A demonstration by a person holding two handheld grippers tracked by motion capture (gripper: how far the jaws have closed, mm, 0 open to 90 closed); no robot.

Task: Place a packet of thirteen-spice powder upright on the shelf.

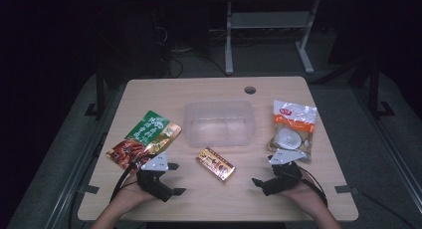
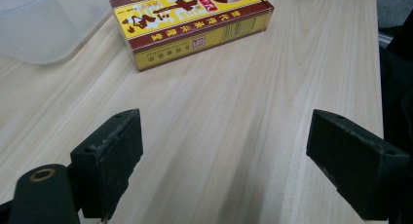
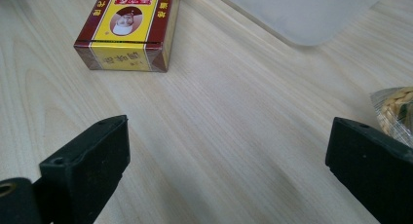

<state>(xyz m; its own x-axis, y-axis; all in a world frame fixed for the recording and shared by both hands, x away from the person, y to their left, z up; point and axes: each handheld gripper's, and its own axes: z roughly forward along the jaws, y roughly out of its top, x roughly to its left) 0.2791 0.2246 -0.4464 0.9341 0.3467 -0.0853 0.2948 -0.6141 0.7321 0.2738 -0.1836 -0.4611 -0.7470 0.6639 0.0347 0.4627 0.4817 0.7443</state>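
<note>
Between my two claws, on the pale wooden table (image 1: 298, 199), lies the small yellow-and-maroon cardboard box (image 1: 215, 163). Left claw (image 2: 224, 160) and right claw (image 3: 226, 170) both stand spread, empty. Likely light, stiff, crushable; I'd pinch its long sides.

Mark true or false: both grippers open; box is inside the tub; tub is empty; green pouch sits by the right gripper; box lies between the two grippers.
1. Both grippers are open. True: the left gripper and the right gripper have their fingers spread over bare table.
2. The box is inside the tub. False: it lies on the table in front of the tub.
3. The tub is empty. True.
4. The green pouch sits by the right gripper. False: it lies by the left one; the white pouch is by the right.
5. The box lies between the grippers. True.
</note>
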